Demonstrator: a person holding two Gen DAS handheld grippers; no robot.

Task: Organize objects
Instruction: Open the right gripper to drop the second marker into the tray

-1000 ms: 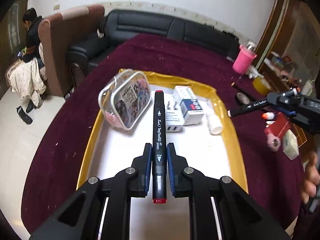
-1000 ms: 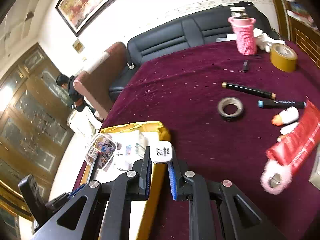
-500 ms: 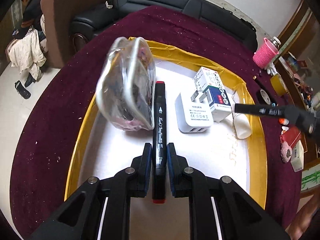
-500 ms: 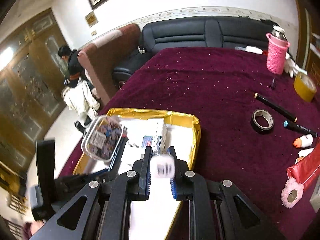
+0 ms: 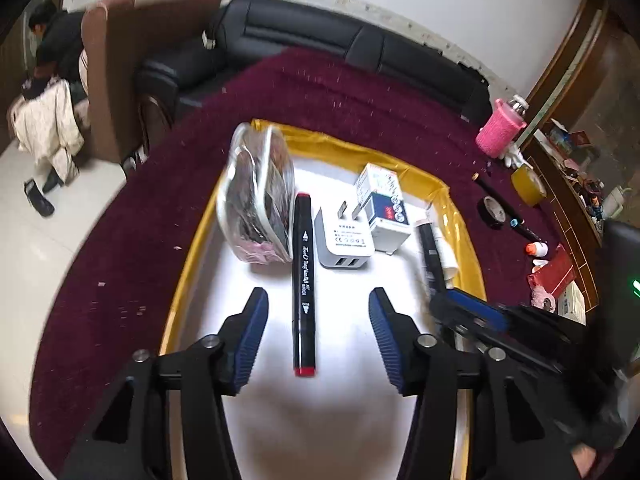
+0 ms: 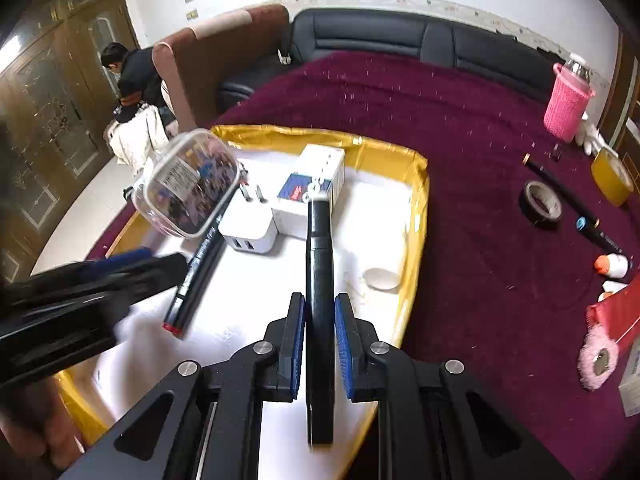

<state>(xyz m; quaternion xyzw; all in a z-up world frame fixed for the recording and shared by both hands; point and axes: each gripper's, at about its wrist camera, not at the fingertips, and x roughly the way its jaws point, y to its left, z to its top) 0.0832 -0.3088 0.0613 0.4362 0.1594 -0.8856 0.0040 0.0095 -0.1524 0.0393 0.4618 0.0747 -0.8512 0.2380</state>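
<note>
Our left gripper (image 5: 318, 320) has just been opening; its fingers (image 5: 252, 332) now stand released on either side of the red-capped marker (image 5: 303, 280), which lies flat on the tray (image 5: 192, 240) without touching them. The marker sits between the clear box (image 5: 256, 196) (tilted, toward the tray's left edge) and the white charger (image 5: 344, 240). Our right gripper (image 6: 318, 344) has its fingers (image 6: 297, 344) clenched on a second black marker (image 6: 319, 300), held over the tray near its right edge. More pens and a tape roll (image 6: 540, 202) lie on the surface (image 6: 480, 160) beyond the tray's right edge.
</note>
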